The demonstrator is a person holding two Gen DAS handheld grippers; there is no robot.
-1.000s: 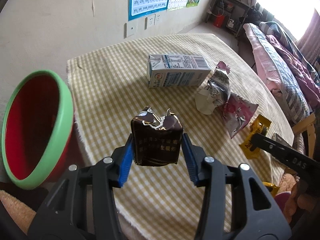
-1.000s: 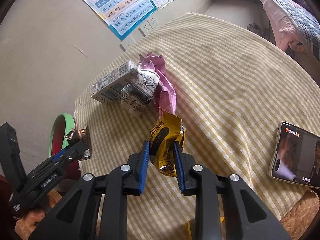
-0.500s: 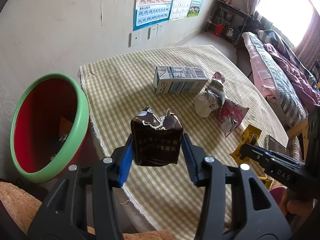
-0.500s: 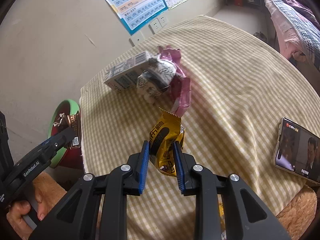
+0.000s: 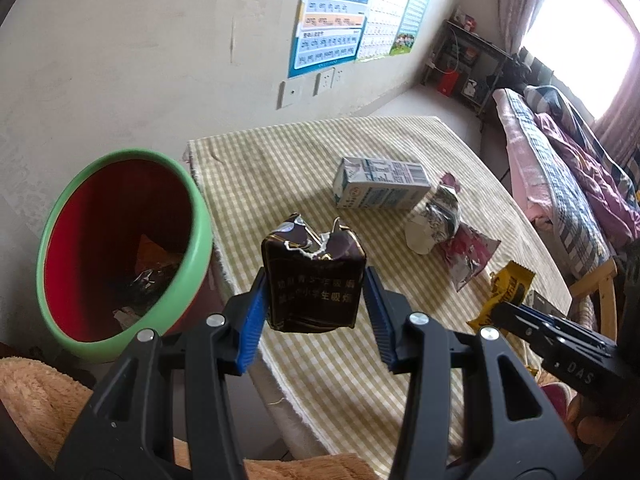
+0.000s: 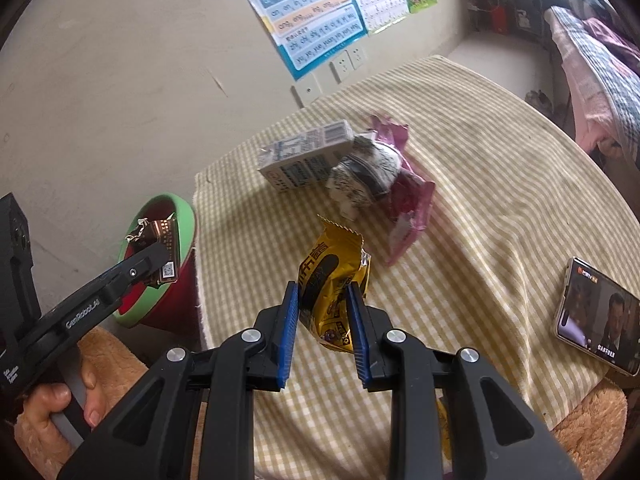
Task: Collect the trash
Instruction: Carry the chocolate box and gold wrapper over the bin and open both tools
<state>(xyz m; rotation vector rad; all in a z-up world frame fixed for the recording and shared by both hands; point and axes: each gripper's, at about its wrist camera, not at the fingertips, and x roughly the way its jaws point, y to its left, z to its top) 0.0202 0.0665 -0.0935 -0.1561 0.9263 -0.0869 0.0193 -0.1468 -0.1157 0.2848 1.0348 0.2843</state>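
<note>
My left gripper (image 5: 314, 286) is shut on a torn dark brown carton (image 5: 314, 284), held above the table's left edge. A red bin with a green rim (image 5: 120, 240) stands on the floor to its left, with scraps at the bottom. In the right wrist view the brown carton (image 6: 160, 240) hangs in front of the bin (image 6: 160, 256). My right gripper (image 6: 322, 296) is shut on a yellow snack wrapper (image 6: 334, 284), lifted over the checked tablecloth (image 6: 480, 208). A white and blue milk carton (image 5: 380, 184), a crumpled silver wrapper (image 5: 436, 220) and a pink wrapper (image 5: 468, 254) lie on the table.
A phone (image 6: 598, 314) with a lit screen lies at the table's right edge. A wall with posters (image 5: 332, 28) and sockets runs behind the table. A bed (image 5: 568, 176) stands at the right. A fluffy tan cushion (image 5: 36, 396) sits below the bin, and a hand (image 6: 60, 404) holds the left gripper's handle.
Both grippers have risen and pulled back toward the table's near-left edge with their loads. The bin has come further into view and the table items look farther away.
</note>
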